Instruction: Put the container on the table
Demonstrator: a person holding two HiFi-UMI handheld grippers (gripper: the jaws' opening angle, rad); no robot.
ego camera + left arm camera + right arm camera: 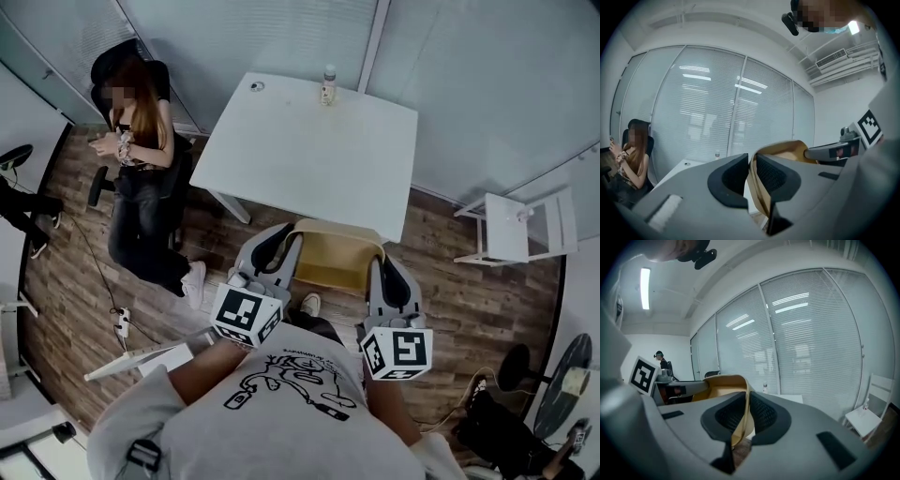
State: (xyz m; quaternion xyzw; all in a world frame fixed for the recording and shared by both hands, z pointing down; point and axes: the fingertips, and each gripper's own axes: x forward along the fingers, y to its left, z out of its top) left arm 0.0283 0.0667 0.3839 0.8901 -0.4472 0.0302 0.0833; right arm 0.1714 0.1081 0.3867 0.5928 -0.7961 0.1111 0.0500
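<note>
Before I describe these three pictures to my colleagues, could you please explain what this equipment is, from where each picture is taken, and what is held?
There is no robot: a person holds a two-jaw tool in each hand. The head view looks down from a camera on the person's head; each gripper view comes from a camera riding on that tool. The left gripper and the right gripper each have their jaws shut on one side wall of a tan container, carried between them. Ahead stands a white table with a small bottle on it.
</note>
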